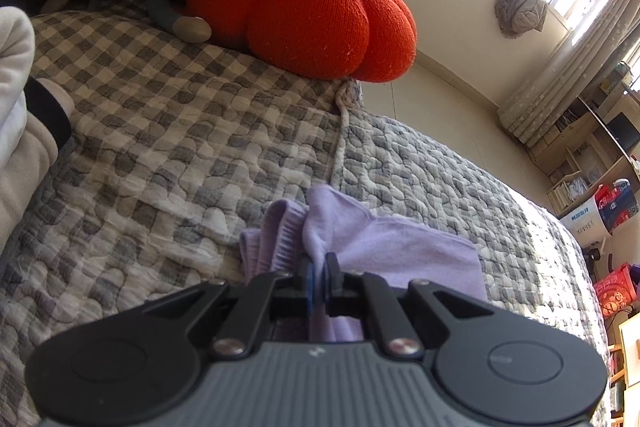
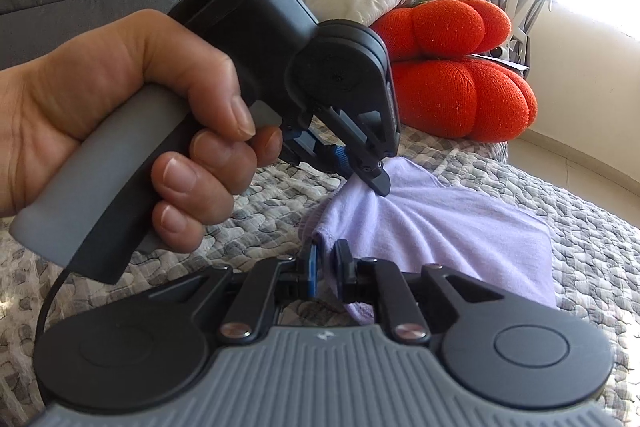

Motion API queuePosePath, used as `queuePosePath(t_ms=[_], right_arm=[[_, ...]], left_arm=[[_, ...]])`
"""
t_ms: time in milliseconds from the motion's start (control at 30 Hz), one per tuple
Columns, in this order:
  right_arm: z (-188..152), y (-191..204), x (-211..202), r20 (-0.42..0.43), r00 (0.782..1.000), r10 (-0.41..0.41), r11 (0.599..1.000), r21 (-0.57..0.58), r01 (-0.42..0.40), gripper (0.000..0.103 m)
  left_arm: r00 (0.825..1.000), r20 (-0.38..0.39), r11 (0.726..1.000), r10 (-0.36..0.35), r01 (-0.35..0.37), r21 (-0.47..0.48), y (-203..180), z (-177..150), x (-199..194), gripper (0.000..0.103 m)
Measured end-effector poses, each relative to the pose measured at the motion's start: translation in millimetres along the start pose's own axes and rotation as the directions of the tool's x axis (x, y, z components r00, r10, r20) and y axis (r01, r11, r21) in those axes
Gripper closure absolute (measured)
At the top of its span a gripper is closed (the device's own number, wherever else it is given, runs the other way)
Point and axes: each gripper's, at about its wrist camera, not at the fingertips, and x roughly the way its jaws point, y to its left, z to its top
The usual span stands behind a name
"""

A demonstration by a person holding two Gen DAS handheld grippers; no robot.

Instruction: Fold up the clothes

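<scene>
Risk: left hand-held gripper [image 1: 320, 267] clamped on purple shirt [image 2: 460, 223], right hand-held gripper [image 2: 326, 259] jaws apart w/ hem between; fold could slump on bed [image 1: 160, 147].

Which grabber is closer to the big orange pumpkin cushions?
Left. The left gripper pinches the lilac garment on its far edge, the side toward the orange pumpkin cushions. The right gripper sits at the garment's near edge, farther from them.

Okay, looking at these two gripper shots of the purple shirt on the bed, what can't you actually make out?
- Left wrist view: lavender garment, its near part hidden behind left gripper.
- Right wrist view: garment's type unclear, bunched; near edge hidden under right gripper.
- Right wrist view: quilt behind hand.
</scene>
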Motion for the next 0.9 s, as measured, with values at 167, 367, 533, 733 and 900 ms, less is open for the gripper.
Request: queuePosePath(t_ms=[167, 367, 533, 733, 900], right_arm=[[-1.2, -2.6, -9.1, -0.011, 0.999, 0.044, 0.999, 0.019, -0.043, 0.064], [-0.6, -23.4, -34.9, -0.018, 0.999, 0.049, 0.996, 0.080, -0.047, 0.059], [-2.6, -59.8, -59.1, -0.031, 0.999, 0.009, 0.984, 0.178, -0.003, 0.058], [-10.3, -121.3, -70.3, -0.057, 0.997, -0.042, 0.910, 0.409, 0.062, 0.053], [-13.9, -143.3, -70.3, -0.080, 0.997, 0.015, 0.872, 0.490, 0.026, 0.055]], left_arm=[[1.000, 0.003, 1.000, 0.002, -0.002, 0.014, -2.9, 1.3, -5.2, 0.098], [1.000, 0.000, 1.000, 0.012, -0.012, 0.001, -0.1, 1.9, -8.5, 0.097], [0.999, 0.006, 0.999, 0.040, -0.040, 0.002, 0.6, 1.4, -12.5, 0.097], [0.995, 0.035, 0.995, 0.096, -0.096, 0.012, 1.3, 2.0, -20.0, 0.099], [0.990, 0.050, 0.990, 0.136, -0.137, 0.033, -10.4, -9.3, -38.4, 0.099]])
